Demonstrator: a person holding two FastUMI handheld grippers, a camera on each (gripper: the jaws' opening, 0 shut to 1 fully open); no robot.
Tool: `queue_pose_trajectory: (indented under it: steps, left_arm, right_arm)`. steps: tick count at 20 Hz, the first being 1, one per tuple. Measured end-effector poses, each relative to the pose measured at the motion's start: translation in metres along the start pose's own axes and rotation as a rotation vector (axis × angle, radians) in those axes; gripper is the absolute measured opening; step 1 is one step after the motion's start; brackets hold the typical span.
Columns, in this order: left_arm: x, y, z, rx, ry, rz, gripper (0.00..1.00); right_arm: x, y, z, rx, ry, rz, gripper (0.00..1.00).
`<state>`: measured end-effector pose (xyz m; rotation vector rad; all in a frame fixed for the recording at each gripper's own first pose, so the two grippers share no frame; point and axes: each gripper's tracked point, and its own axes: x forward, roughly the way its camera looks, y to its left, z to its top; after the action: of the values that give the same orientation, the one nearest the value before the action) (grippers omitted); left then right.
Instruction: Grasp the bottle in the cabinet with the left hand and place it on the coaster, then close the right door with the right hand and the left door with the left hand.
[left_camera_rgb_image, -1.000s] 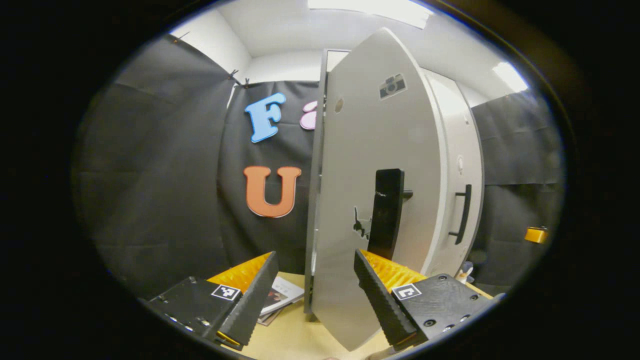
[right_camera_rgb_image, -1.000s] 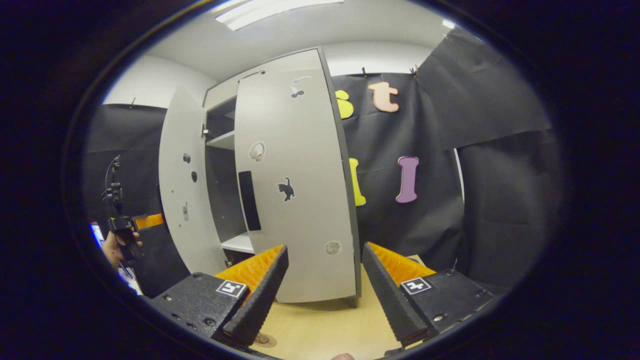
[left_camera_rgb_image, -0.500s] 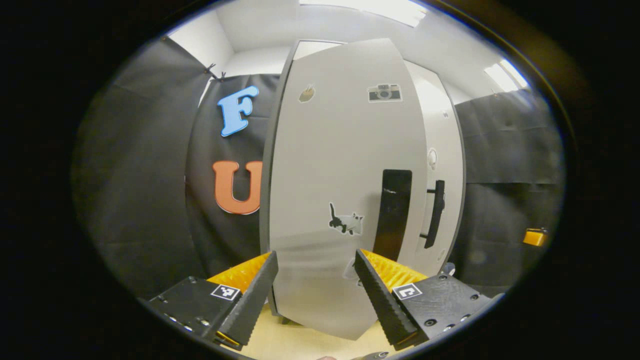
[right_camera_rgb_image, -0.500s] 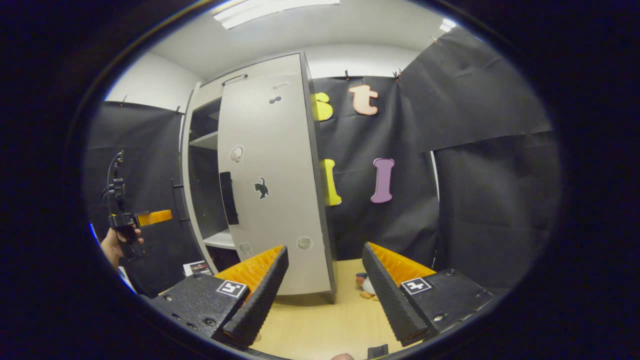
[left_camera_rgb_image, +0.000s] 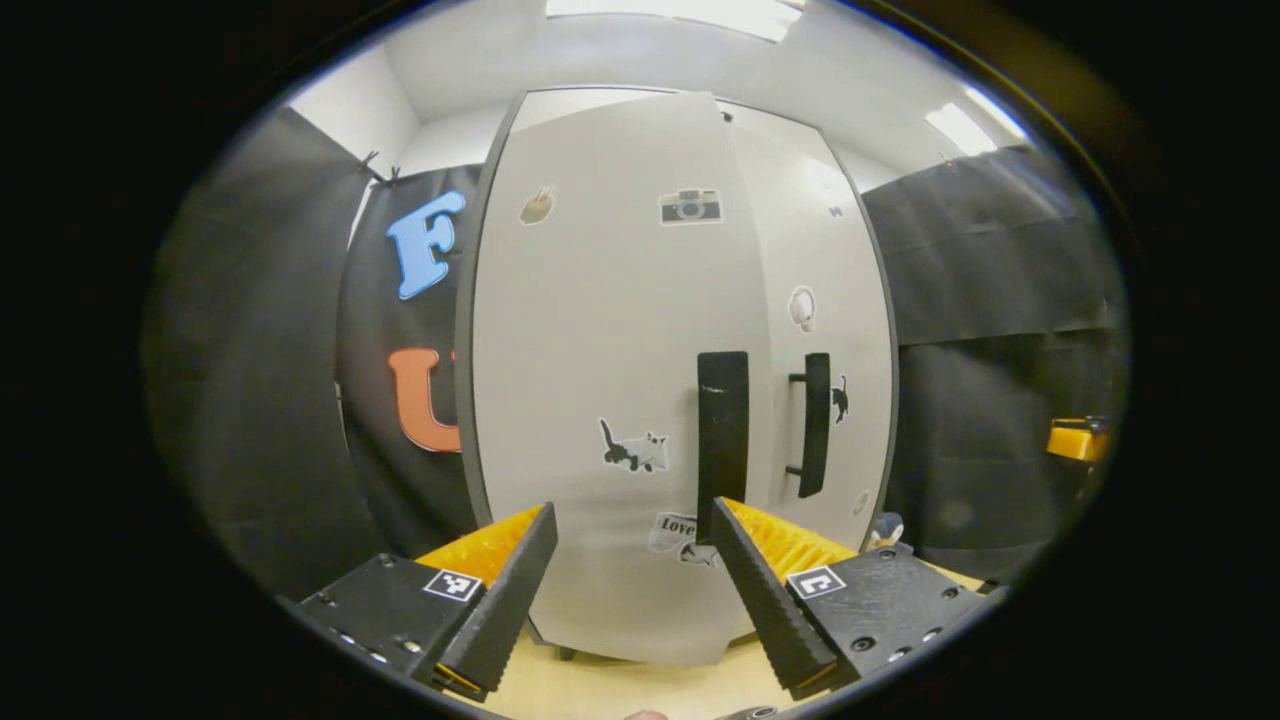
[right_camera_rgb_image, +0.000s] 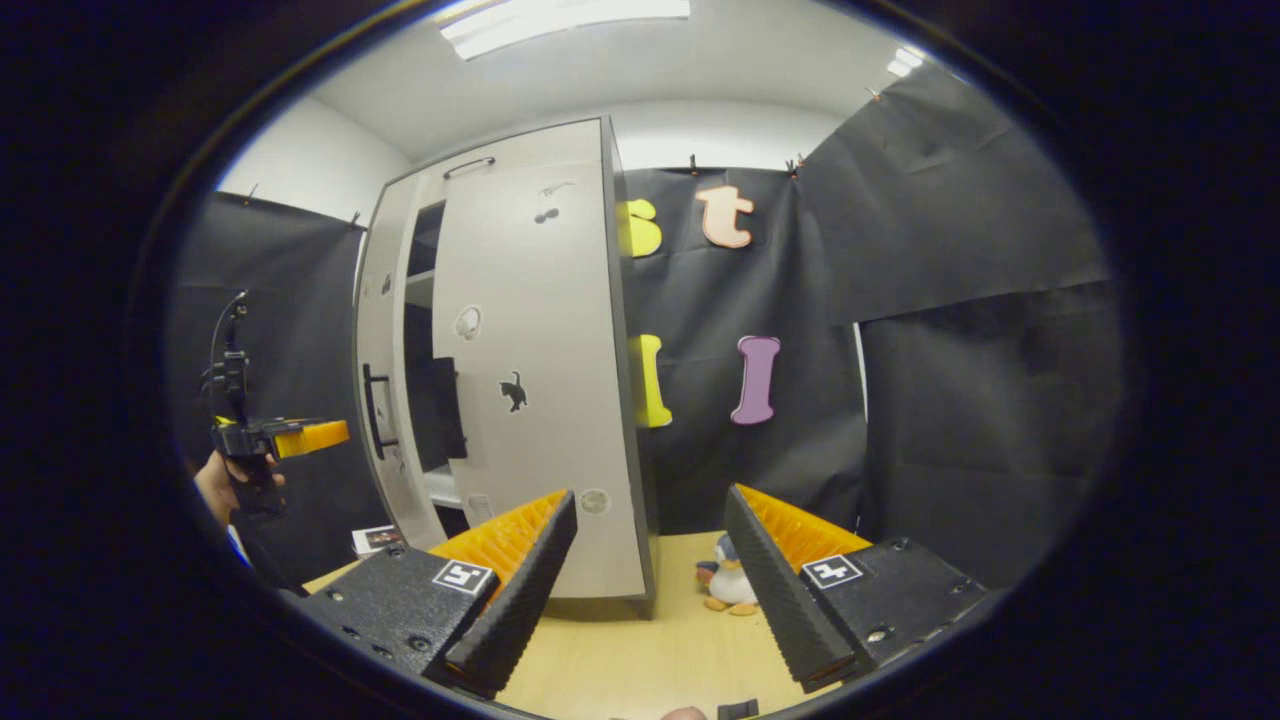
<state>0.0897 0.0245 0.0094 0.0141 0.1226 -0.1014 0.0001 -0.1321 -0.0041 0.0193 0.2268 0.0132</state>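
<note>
The grey cabinet's left door faces me in the left gripper view, nearly shut, with its black handle beside the right door's handle. My left gripper is open just in front of that door with nothing between its fingers. The right gripper view has the right door lying against the cabinet and the left door a little ajar, with a dark gap between them. A hand holds the left gripper a short way off the left door. My right gripper is open, back from the cabinet.
The cabinet stands on a light wooden table. A small penguin toy sits by the cabinet's right corner. A booklet lies on the table left of the cabinet. Black cloth walls close in behind and on both sides.
The left door has swung from edge-on to nearly shut, and the left gripper has followed it round. The right gripper has drawn back from the right door; the penguin toy has come into view.
</note>
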Motion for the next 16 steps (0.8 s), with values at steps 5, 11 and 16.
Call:
queue_pose_trajectory:
  steps: [5,11,16]
  left_arm:
    - [-0.011,-0.001,0.010,0.010,-0.033,0.062,0.98]
    - [-0.046,-0.009,0.031,-0.068,-0.071,0.083,0.98]
    - [-0.075,0.007,0.060,-0.030,-0.143,0.164,0.98]
  right_arm:
    - [0.012,0.026,0.017,-0.051,-0.050,0.044,0.94]
    - [0.025,0.061,0.030,-0.067,-0.089,0.096,0.97]
    - [0.025,0.092,0.059,-0.083,-0.143,0.142,0.94]
